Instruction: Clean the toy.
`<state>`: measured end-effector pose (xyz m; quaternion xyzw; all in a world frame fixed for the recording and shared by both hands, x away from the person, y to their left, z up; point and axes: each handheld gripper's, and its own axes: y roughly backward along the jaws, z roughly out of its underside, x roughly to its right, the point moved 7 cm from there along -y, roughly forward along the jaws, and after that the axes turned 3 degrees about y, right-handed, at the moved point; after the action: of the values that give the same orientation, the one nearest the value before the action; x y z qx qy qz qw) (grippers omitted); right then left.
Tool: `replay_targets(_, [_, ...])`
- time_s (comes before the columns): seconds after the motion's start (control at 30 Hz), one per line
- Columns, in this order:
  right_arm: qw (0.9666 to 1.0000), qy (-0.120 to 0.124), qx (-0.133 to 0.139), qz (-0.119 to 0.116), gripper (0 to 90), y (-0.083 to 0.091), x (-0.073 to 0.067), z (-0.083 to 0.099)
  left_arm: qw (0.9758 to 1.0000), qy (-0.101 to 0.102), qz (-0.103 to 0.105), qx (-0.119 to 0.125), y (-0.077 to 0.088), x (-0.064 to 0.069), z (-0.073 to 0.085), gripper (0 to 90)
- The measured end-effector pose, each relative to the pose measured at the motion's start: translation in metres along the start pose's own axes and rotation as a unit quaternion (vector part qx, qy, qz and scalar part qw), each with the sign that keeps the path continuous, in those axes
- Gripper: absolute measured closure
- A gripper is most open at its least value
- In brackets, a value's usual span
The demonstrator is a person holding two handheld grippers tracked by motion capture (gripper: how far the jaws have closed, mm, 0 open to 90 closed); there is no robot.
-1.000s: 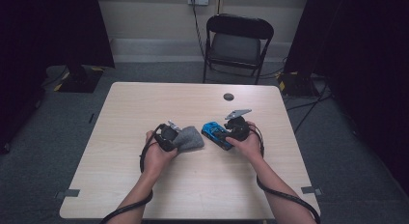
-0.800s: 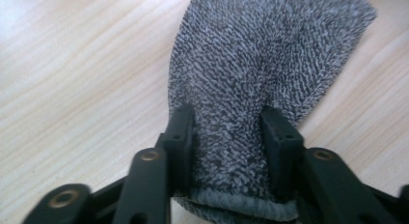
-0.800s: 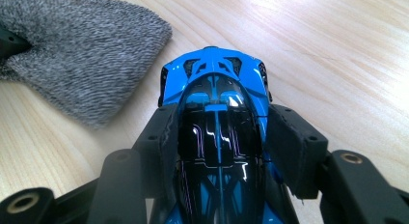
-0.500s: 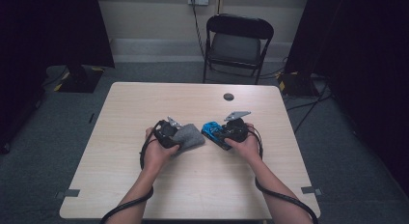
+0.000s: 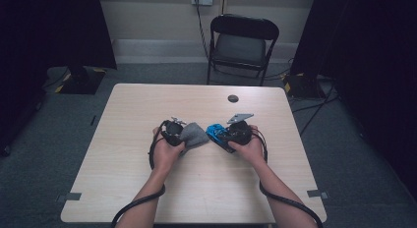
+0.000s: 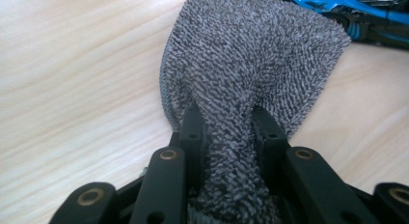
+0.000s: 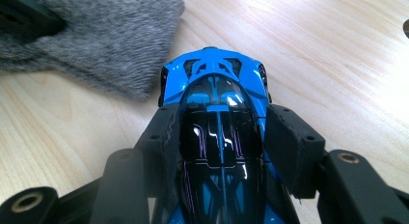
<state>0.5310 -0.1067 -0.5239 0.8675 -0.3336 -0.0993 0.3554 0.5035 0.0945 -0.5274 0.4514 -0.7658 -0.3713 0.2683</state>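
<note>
Grey cloth (image 6: 251, 64): we record a nubbly grey terry piece, bunched at one end and fanning out flat on the tabletop (image 5: 196, 188), at mid-table just left of centre.
Blue toy car (image 7: 217, 108): we list a glossy blue and black model car lying on the tabletop just right of the cloth; in the left gripper view its blue bodywork sits right by the cloth's far edge, though we cannot tell whether the two touch.
Left claw (image 6: 224, 122): we find it clamped on the gathered end of the cloth, having just closed down on it, both black jaws pressed into the pile; the cloth spreads away beyond the tips.
Right claw (image 7: 219, 132): we find it gripping the car across its body, one jaw on each flank, the nose of the car sticking out past the tips toward the cloth.
Hands: we note the left hand (image 5: 167, 147) and the right hand (image 5: 248, 144) each wrapped round a gripper, forearms entering from the near edge, a black cable trailing from each.
Tabletop: pale wood grain, a small dark round disc (image 5: 233, 98) set near its far edge.
Surroundings: we note a black folding chair (image 5: 243, 43) behind the table, grey carpet, dark curtains to both sides.
</note>
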Motion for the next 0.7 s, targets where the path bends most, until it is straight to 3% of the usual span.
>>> replay_targets(0.07, [1.0,0.0,0.0,0.0,47.6,0.0,0.0,0.0,0.9999,-0.006,-0.007,-0.009,-0.004,0.006,-0.002,71.0])
replay_targets(0.17, [1.0,0.0,-0.001,0.0,47.6,0.0,0.0,0.0,0.9983,-0.038,0.023,-0.037,-0.005,0.027,-0.004,71.6])
replay_targets(0.33, [1.0,0.003,-0.003,0.002,47.8,0.0,0.0,0.0,0.9958,-0.063,0.048,-0.044,-0.003,0.042,-0.002,71.9])
replay_targets(0.57, [1.0,0.004,-0.005,0.004,47.9,0.0,0.0,-0.001,0.9917,-0.076,0.093,-0.046,0.0,0.062,0.004,72.0])
replay_targets(0.7, [1.0,0.002,-0.005,0.004,47.9,0.0,-0.001,-0.001,0.9895,-0.085,0.109,-0.045,0.001,0.071,0.006,71.9])
